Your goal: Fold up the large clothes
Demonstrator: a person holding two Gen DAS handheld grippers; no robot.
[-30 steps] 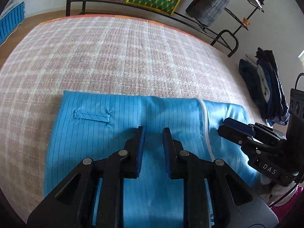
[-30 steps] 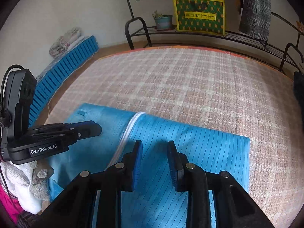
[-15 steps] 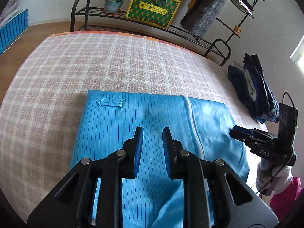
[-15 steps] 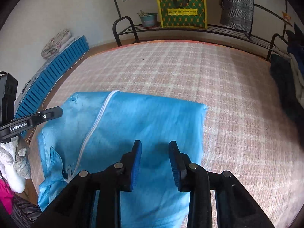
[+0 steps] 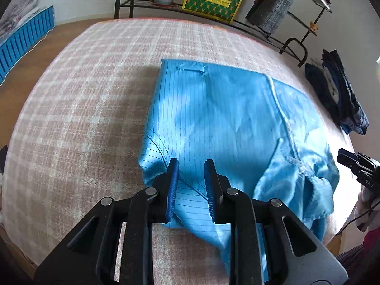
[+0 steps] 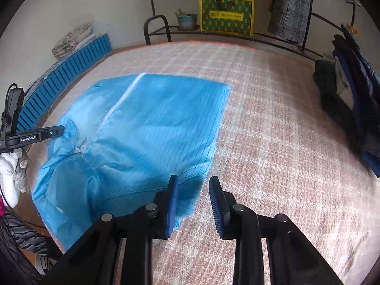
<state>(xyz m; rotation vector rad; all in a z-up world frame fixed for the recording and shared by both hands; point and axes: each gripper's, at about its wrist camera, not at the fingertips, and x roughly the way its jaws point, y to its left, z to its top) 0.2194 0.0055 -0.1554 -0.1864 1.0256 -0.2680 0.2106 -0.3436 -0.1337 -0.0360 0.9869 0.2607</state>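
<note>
A blue pinstriped garment with a white zipper lies partly folded on the plaid-covered bed; it also shows in the right wrist view. Its near end is rumpled and hangs toward the bed's front edge. My left gripper is open and empty above the garment's near left corner. My right gripper is open and empty above the garment's near right corner. Each gripper shows at the edge of the other's view: the right one, the left one.
A pile of dark clothes sits at the bed's right side. A black metal rack behind the bed holds a potted plant and a yellow-green box. A blue slatted panel runs along the left.
Both grippers have pulled back toward the bed's near edge and risen. The garment's near end, flat before, now lies rumpled. Both grippers stay open.
</note>
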